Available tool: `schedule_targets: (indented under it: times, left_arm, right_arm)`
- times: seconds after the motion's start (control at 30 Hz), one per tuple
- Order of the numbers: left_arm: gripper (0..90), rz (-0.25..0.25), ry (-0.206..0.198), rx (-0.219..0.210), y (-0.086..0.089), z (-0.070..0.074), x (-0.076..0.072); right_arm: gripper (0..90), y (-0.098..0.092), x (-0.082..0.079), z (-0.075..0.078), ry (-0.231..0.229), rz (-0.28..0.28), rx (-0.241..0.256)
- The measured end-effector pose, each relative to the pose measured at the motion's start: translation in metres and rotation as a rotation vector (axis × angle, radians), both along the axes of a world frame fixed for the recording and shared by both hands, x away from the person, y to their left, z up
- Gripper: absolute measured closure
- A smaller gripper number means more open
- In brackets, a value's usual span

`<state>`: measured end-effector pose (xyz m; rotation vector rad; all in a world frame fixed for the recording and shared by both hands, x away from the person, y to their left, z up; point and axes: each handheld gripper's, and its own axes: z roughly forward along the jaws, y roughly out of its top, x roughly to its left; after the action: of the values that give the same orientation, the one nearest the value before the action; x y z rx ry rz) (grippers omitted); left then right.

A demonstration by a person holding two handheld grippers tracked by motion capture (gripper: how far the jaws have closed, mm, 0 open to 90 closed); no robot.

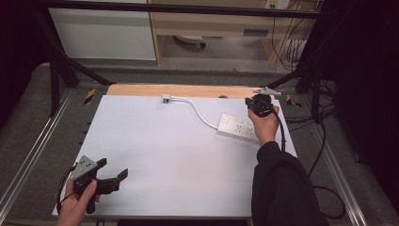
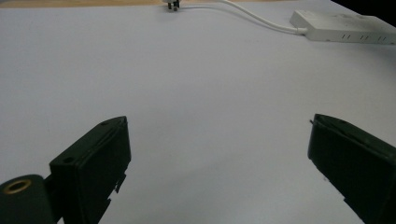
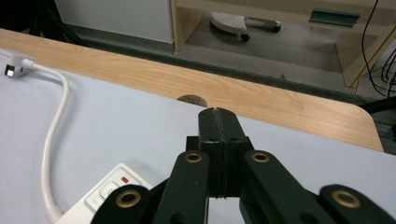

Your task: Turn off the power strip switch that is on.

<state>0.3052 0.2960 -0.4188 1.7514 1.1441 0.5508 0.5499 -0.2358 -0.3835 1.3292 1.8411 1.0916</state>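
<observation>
R tongs pressed together above power strip, upper right of frame; L tongs spread wide, lower left, over counter.

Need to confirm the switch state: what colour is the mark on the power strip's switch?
Red, on the white power strip; the right gripper view shows it best.

Power strip and cord obstruct far right.
</observation>
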Motion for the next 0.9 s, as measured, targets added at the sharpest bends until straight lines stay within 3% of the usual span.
schedule_targets:
  times: [0.23, 0.9]
  left_arm:
    - [5.7, -0.001, 0.004, -0.001, -0.001, 0.000, 0.000]
    - [5.7, -0.005, 0.004, 0.003, -0.001, -0.001, 0.000]
  right_arm:
    - [90.0, -0.002, 0.001, -0.007, 0.031, 0.001, -0.007]
    - [90.0, -0.001, 0.001, -0.021, 0.065, 0.005, -0.014]
